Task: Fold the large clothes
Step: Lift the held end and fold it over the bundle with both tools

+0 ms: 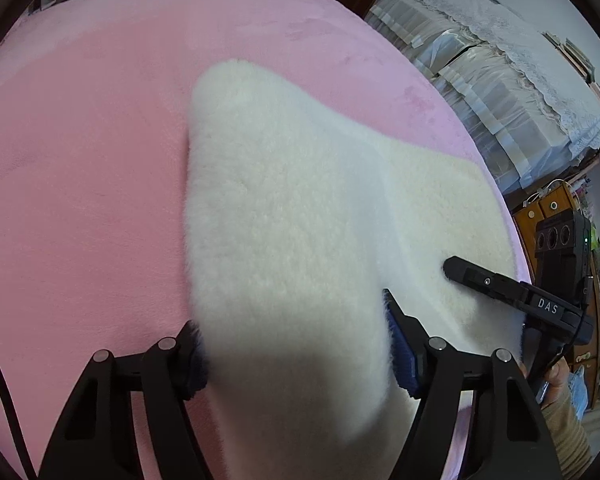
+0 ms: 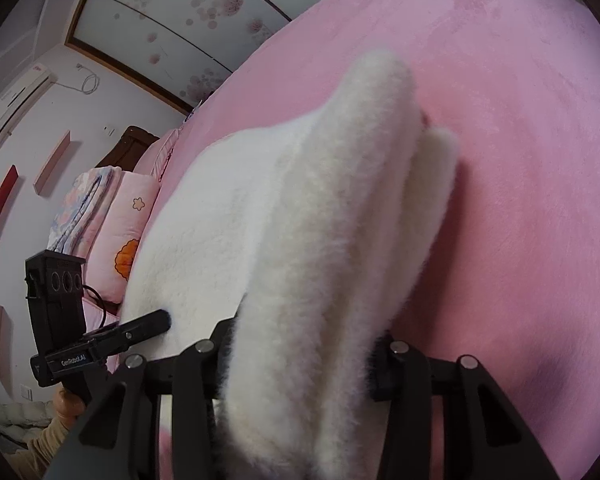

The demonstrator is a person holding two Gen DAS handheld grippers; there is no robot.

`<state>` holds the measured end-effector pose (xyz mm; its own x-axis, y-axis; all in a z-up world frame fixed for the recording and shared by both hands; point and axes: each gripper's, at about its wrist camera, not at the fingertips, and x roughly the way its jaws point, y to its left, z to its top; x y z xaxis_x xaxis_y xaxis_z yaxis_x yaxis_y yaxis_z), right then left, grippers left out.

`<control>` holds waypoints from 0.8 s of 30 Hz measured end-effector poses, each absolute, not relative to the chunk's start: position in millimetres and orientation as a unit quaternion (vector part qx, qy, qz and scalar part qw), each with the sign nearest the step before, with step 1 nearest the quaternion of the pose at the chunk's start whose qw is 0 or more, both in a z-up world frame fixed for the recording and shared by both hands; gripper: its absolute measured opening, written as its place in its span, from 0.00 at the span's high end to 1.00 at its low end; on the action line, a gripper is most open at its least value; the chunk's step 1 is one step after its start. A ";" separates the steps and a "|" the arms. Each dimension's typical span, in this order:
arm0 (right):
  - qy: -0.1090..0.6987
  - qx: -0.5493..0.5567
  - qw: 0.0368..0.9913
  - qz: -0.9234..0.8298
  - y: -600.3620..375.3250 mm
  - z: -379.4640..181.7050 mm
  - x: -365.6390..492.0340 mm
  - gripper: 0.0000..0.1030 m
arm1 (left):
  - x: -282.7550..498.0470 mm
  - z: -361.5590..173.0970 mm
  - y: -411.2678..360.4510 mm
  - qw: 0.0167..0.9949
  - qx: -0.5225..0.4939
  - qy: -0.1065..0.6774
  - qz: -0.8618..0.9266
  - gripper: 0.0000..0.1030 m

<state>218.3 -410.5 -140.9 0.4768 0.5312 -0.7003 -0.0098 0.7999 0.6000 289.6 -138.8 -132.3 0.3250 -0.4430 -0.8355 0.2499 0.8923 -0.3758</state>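
Both the left gripper (image 1: 296, 356) and right gripper (image 2: 300, 364) have fingers clamped on a thick edge of the white fluffy fleece garment (image 1: 284, 208), lifted over the pink plush bed (image 1: 80, 184), apparently mid-fold; next, carry that edge across and lay it flat.

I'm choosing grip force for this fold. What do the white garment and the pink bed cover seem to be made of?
White garment: looks like thick long-pile fleece or faux fur; matte, fuzzy edges, bulging softly between the left gripper fingers and the right gripper fingers.
Pink bed cover: probably short-pile plush or velvety fleece; smooth, with faint brushed marks and a soft sheen. Actual fibre cannot be told.
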 end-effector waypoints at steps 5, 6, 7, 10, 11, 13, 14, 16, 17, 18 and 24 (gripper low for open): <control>0.480 0.275 0.815 0.170 -389.6 -127.3 198.7 0.58 | 270.3 -107.3 -115.8 0.815 -0.085 0.530 -0.218 0.33; 0.480 0.276 0.814 0.172 -384.7 -125.0 193.1 0.58 | 265.8 -103.7 -108.9 0.816 -0.085 0.529 -0.218 0.33; 0.480 0.277 0.814 0.174 -378.5 -122.1 187.9 0.58 | 259.8 -99.2 -100.8 0.816 -0.086 0.528 -0.218 0.33; 0.480 0.272 0.813 0.185 -356.9 -112.9 174.5 0.58 | 242.7 -88.8 -72.1 0.816 -0.094 0.527 -0.216 0.33; 0.480 0.271 0.813 0.189 -348.4 -109.7 170.6 0.58 | 236.8 -84.3 -60.7 0.818 -0.098 0.526 -0.213 0.33; 0.481 0.266 0.812 0.198 -329.4 -102.5 164.9 0.58 | 225.7 -79.8 -37.2 0.821 -0.103 0.521 -0.209 0.33; 0.481 0.264 0.811 0.203 -319.1 -98.7 163.0 0.58 | 221.5 -74.8 -24.6 0.823 -0.107 0.518 -0.206 0.33; 0.481 0.258 0.810 0.214 -296.0 -90.7 162.5 0.58 | 212.9 -68.3 5.4 0.828 -0.112 0.512 -0.199 0.33; 0.480 0.253 0.811 0.220 -284.8 -87.0 163.3 0.58 | 210.0 -64.6 21.6 0.831 -0.116 0.508 -0.195 0.33; 0.479 0.245 0.812 0.227 -272.0 -83.0 165.3 0.58 | 210.2 -61.2 34.0 0.833 -0.120 0.505 -0.191 0.33; 0.472 0.228 0.809 0.267 -201.2 -64.4 202.6 0.58 | 231.7 -36.2 110.9 0.860 -0.125 0.467 -0.164 0.33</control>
<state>202.6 -201.2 -64.4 0.4121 0.6460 -0.6425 -0.2162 0.7544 0.6198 231.7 110.9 -36.2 0.5103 -0.3992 -0.7617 0.1650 0.9147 -0.3689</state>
